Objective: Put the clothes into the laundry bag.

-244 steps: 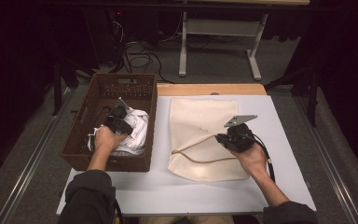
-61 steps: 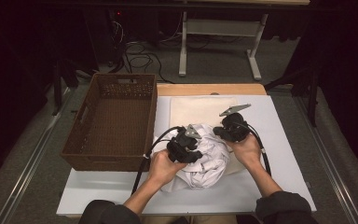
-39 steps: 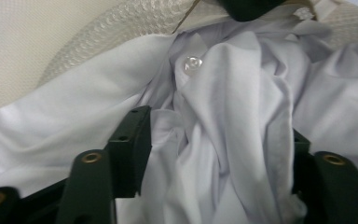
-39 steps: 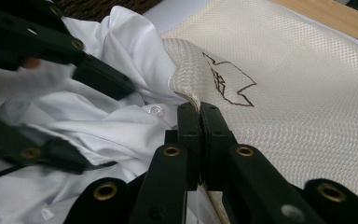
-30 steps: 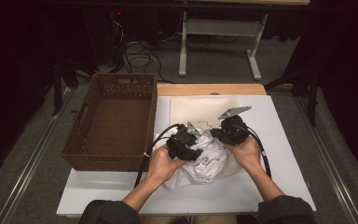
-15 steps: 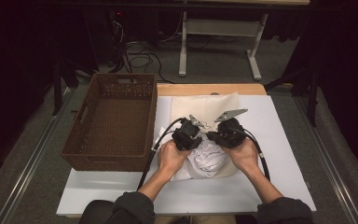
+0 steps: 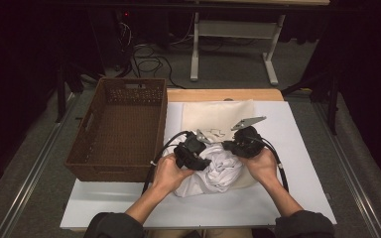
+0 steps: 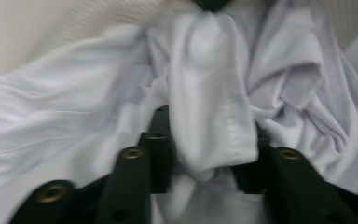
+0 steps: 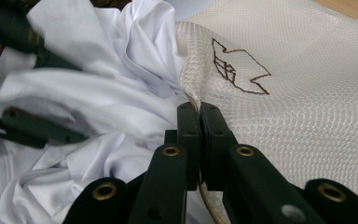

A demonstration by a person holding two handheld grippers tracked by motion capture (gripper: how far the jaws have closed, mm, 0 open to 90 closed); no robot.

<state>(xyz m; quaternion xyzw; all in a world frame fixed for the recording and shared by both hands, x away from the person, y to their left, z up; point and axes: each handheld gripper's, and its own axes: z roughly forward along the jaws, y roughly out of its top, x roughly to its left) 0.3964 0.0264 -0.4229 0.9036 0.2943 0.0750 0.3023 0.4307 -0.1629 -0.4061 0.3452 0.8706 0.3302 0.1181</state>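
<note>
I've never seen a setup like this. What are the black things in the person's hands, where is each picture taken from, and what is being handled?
A person holds hand-held tongs, one per hand. The high view looks down on the table; the other two views come from cameras riding on each tool. The left tongs are shut on a crumpled white garment. The right tongs pinch the edge of a cream mesh bag lying flat, with the garment bunched at that edge. A brown wicker basket stands at the left.

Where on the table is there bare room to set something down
Bare white table lies right of the mesh bag, and a strip along the near edge. The wicker basket looks empty. The middle is crowded: both tools grip the white garment and bag.
</note>
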